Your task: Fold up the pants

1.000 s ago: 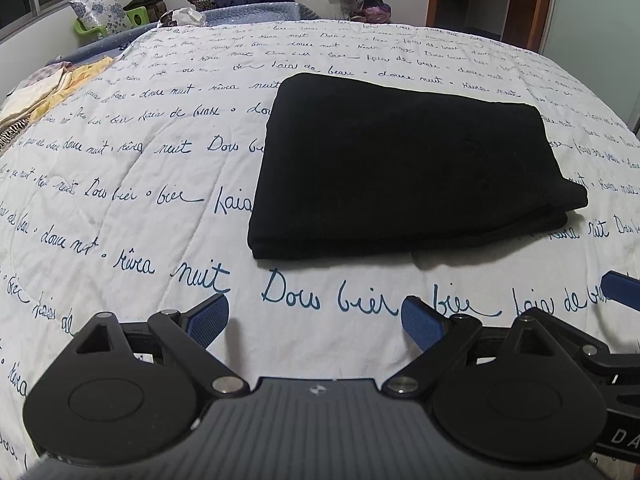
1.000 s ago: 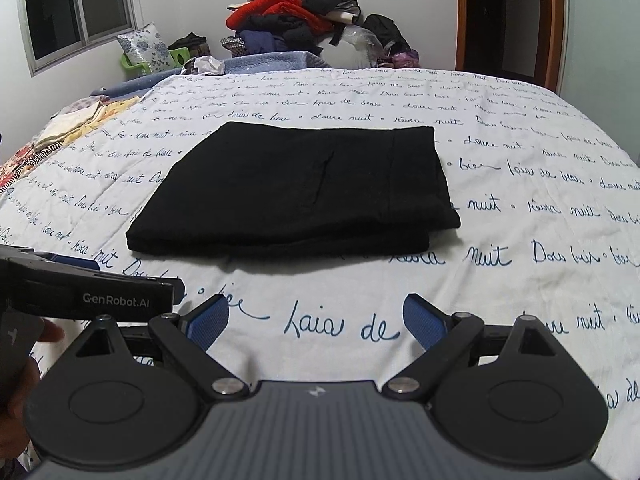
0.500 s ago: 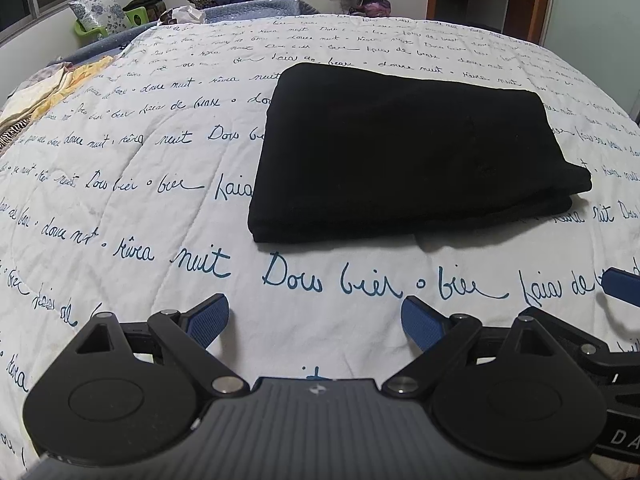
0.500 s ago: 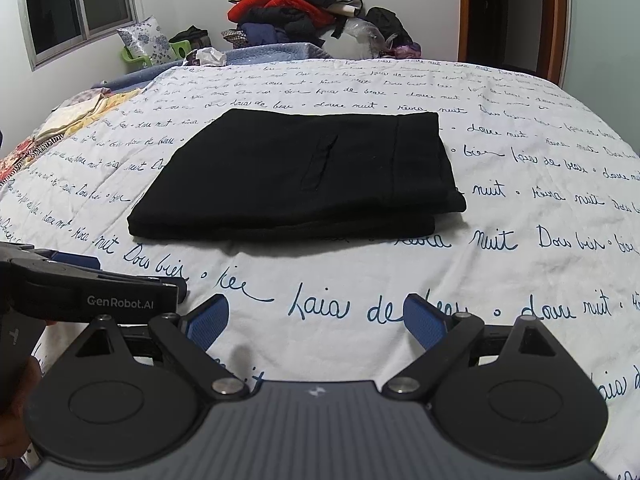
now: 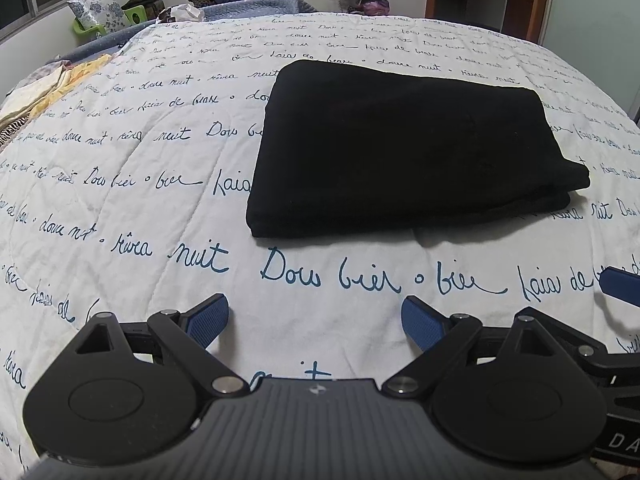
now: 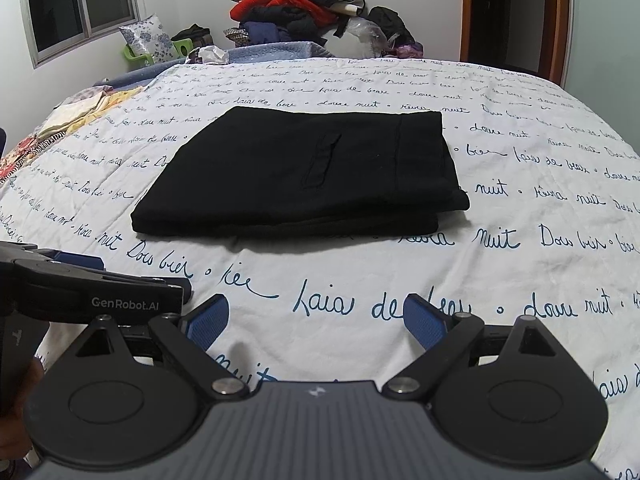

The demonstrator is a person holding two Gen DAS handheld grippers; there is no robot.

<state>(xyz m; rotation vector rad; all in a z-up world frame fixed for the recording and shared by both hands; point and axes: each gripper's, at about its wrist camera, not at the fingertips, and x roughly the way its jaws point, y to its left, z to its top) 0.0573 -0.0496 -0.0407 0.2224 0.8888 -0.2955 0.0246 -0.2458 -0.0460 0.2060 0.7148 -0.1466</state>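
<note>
Since pants (image 5: 408, 152) sit folded dead ahead of both my grippers, long axis crosswise, neither touches; left gripper (image 5: 315, 318) slightly nearer, right gripper (image 6: 316, 320) same, both spread wide, empty.

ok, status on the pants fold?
Left gripper open, empty. Right gripper open, empty. Black pants folded flat on the bedspread, untouched. Nothing between grippers and pants.

We count one pair of folded black pants (image 6: 304, 176) on the bedspread (image 6: 520, 280), two grippers — left (image 5: 315, 320) and right (image 6: 316, 320) — and one floral pillow (image 6: 146, 40) beyond the pants.
</note>
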